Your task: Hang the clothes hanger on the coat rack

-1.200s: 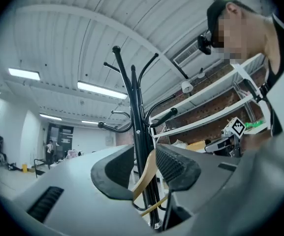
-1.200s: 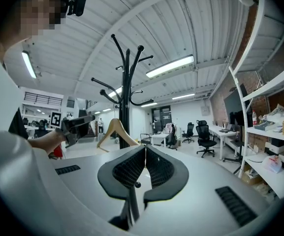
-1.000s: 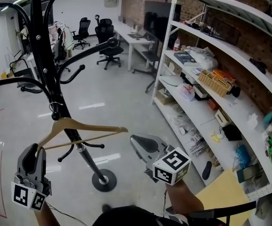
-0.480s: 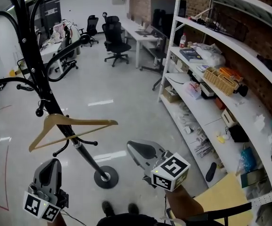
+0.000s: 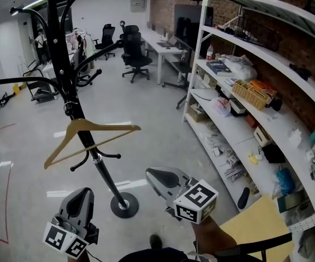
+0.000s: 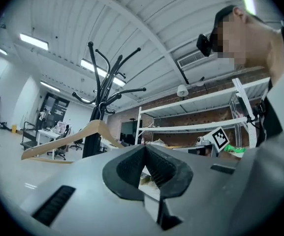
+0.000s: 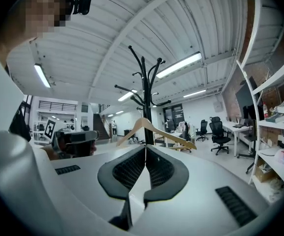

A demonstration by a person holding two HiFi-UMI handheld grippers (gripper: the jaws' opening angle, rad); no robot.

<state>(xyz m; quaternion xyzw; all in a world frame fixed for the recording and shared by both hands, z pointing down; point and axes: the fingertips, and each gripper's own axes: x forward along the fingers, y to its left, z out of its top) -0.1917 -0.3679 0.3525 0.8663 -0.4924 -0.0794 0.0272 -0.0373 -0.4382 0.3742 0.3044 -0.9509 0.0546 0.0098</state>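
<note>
The black coat rack [image 5: 70, 94] stands on the shiny floor in the head view, with its round base [image 5: 124, 205] in front of me. A wooden clothes hanger [image 5: 91, 132] hangs by its hook on the rack's pole, tilted down to the left, and neither gripper touches it. My left gripper [image 5: 84, 191] is low at the left, below the hanger, shut and empty. To the right of the base, my right gripper [image 5: 152, 173] is shut on nothing. The left gripper view looks past the shut left gripper [image 6: 144, 154] to the hanger [image 6: 73, 139] and the rack [image 6: 98, 97]. The right gripper view has the hanger [image 7: 154, 130] above the right gripper [image 7: 145, 154].
White shelving [image 5: 239, 130] runs along the right, loaded with a wicker basket [image 5: 250, 94], books and small items. Office chairs [image 5: 134, 51] and desks stand at the far end of the room. A brown board [image 5: 258, 222] lies at the lower right.
My left gripper has left the hanger's left end and drawn back, down and to the right. The hanger stays on the rack. The right gripper has shifted slightly.
</note>
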